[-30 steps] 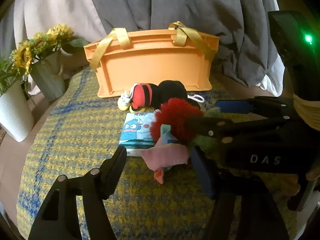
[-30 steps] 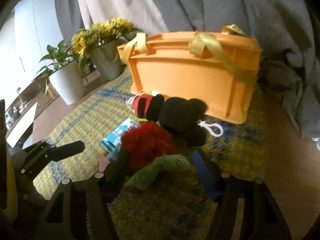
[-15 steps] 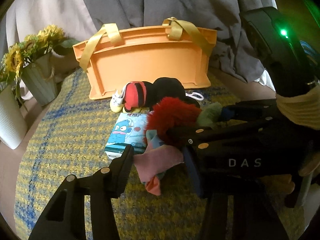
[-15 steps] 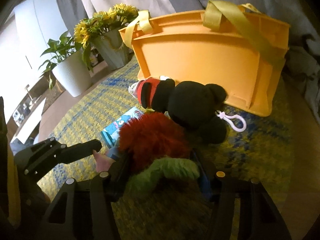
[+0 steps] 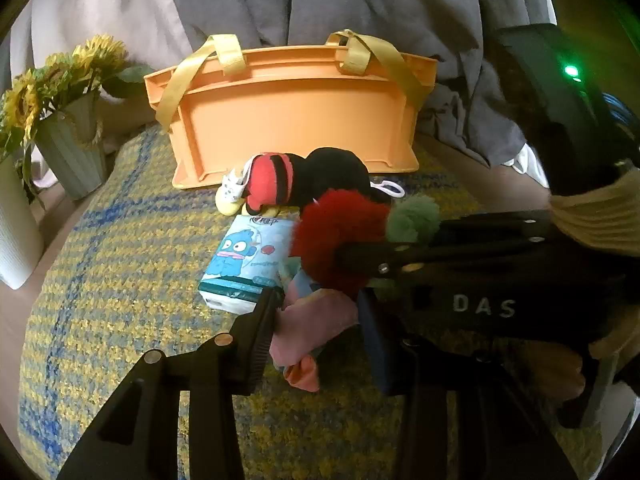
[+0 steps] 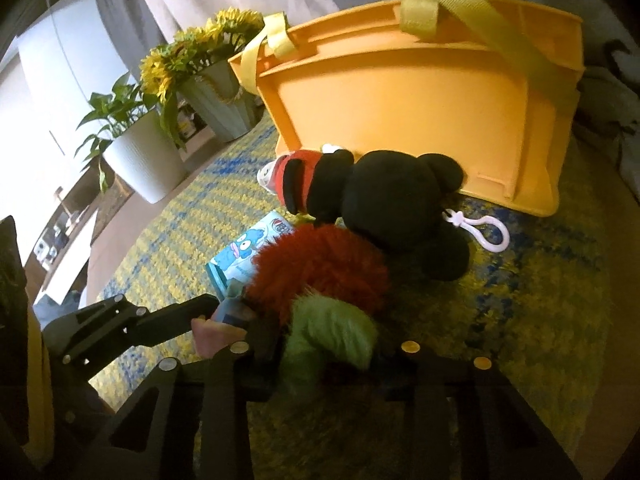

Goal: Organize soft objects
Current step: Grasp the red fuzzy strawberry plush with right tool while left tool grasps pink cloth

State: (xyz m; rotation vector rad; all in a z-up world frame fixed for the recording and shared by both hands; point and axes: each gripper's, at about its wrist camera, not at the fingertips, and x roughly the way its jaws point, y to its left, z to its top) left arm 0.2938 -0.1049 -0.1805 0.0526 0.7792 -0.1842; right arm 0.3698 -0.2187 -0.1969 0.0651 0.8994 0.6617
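Observation:
A fluffy red and green plush (image 6: pixel 320 280) lies on the yellow-blue mat, also seen in the left wrist view (image 5: pixel 344 232). My right gripper (image 6: pixel 328 344) has its jaws closed around the plush's green end. A pink cloth (image 5: pixel 316 320) lies between the fingers of my left gripper (image 5: pixel 320 320), which is narrowed around it. A black mouse plush (image 5: pixel 320 180) with red shorts lies behind, against an orange basket (image 5: pixel 296 112) with yellow handles. A blue cartoon tissue pack (image 5: pixel 248 256) lies left of the red plush.
A sunflower vase (image 5: pixel 68 136) and a white plant pot (image 6: pixel 144 160) stand at the left by the mat's edge. Grey and white fabric (image 5: pixel 360 0) hangs behind the basket. A white plastic clip (image 6: pixel 492 232) trails from the mouse plush.
Both grippers have moved forward into the pile. The right jaws have narrowed onto the green end of the plush, and the left fingers have narrowed around the pink cloth.

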